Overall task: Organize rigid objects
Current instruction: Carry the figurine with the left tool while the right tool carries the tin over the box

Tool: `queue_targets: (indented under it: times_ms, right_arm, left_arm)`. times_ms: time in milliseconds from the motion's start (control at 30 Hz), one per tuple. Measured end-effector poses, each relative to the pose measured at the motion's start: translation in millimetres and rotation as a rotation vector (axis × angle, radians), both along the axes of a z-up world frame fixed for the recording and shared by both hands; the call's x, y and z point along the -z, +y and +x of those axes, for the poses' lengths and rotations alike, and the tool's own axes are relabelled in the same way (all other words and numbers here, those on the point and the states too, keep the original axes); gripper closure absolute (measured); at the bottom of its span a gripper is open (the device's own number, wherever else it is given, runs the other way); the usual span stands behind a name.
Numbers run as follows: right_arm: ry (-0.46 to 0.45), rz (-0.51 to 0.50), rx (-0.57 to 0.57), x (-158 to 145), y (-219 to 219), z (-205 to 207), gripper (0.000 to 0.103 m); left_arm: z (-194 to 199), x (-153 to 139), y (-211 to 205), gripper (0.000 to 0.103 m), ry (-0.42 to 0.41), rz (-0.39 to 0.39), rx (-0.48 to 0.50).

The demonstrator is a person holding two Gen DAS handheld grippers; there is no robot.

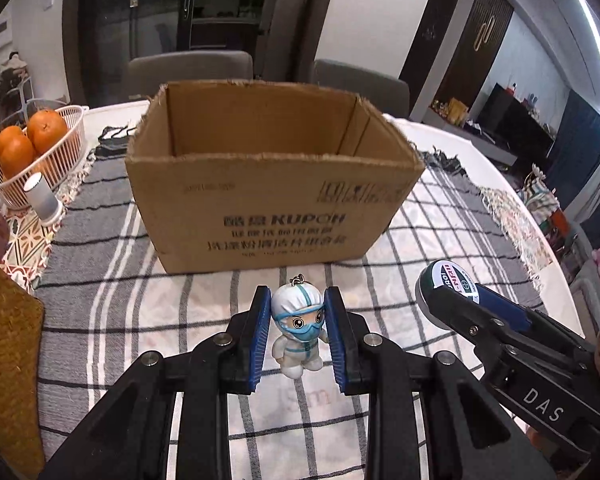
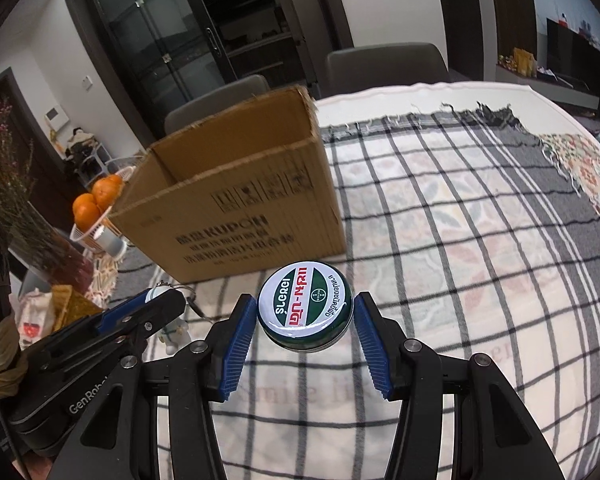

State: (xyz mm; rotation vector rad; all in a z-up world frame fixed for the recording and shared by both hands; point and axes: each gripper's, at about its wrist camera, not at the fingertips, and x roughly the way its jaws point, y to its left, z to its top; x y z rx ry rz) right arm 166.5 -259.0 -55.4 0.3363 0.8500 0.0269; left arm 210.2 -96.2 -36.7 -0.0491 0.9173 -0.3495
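Tongs [image 1: 298, 334] grip figurine [image 1: 299, 330]; basket [image 1: 66, 156] holds oranges [image 1: 30, 140].

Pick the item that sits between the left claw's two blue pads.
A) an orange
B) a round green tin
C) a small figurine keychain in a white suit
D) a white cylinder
C: in the left wrist view the figurine keychain sits between the left claw pads, in front of the cardboard box.
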Motion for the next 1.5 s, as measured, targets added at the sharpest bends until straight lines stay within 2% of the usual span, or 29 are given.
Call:
queue_targets:
  times_ms: [867, 1000, 1267, 1500]
  right_arm:
    - [-0.165, 0.002, -0.046, -61.2, 17.4, 28.2, 0.051]
    - [-0.185, 0.003, -0.052, -69.7, 18.8, 34.8, 0.051]
    - [-0.207, 0.002, -0.070, -82.3, 21.2, 51.0, 0.051]
    - [-0.198, 0.001, -0.088, -87.0, 23.2, 70.9, 0.051]
  left_arm:
    - [21.5, -64.7, 22.8, 0.076, -0.140, -0.035, -0.047]
    - [29.1, -73.3, 25.4, 0.076, -0.143, -0.067, -0.050]
    - [46.9, -88.5, 26.1, 0.076, -0.178, -0.044, -0.053]
    - [70.3, -94.5, 23.6, 0.076, -0.173, -0.022, -0.044]
